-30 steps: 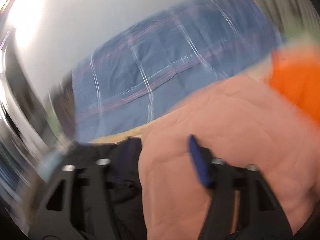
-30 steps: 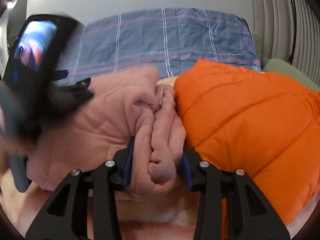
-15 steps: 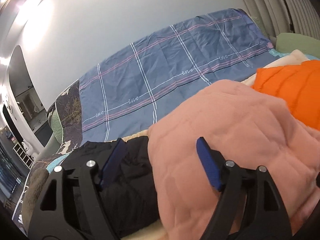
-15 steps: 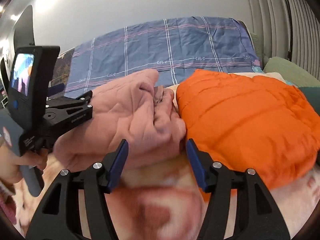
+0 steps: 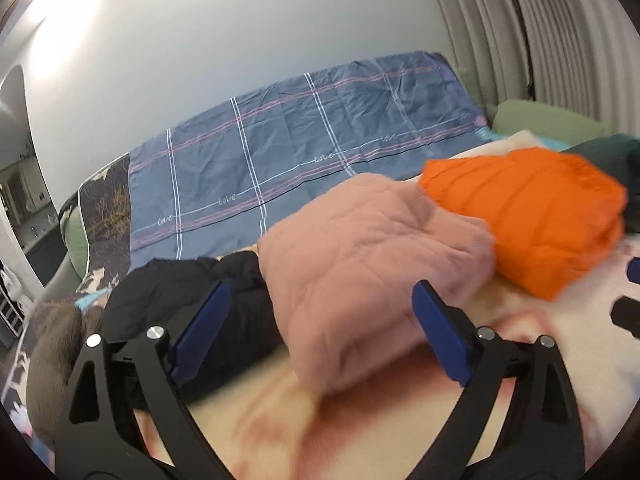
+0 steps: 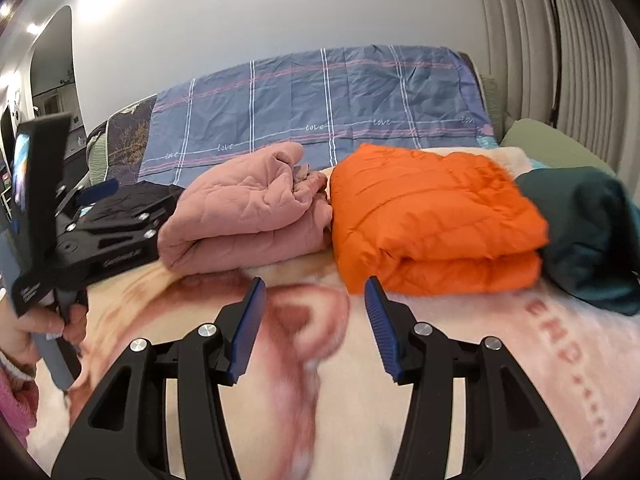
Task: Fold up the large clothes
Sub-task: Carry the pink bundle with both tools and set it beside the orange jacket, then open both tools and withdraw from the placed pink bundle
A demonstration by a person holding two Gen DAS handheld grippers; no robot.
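On the cream printed blanket (image 6: 460, 360), the folded pink quilted jacket (image 6: 248, 216) lies left of the folded orange puffer jacket (image 6: 432, 216); the dark green bundle (image 6: 592, 232) lies farthest right.

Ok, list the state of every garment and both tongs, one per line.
pink jacket: folded, lying free on the blanket
orange jacket: folded, beside the pink one
dark green garment: bundled, right of the orange one
black garment: heaped, unfolded
left tongs: opening, nothing gripped
right tongs: closing slightly, nothing between them

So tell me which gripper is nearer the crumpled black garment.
Left. The left gripper hangs just over the black garment, jaws opening, empty; the right gripper sits farther off, before the pink and orange jackets.
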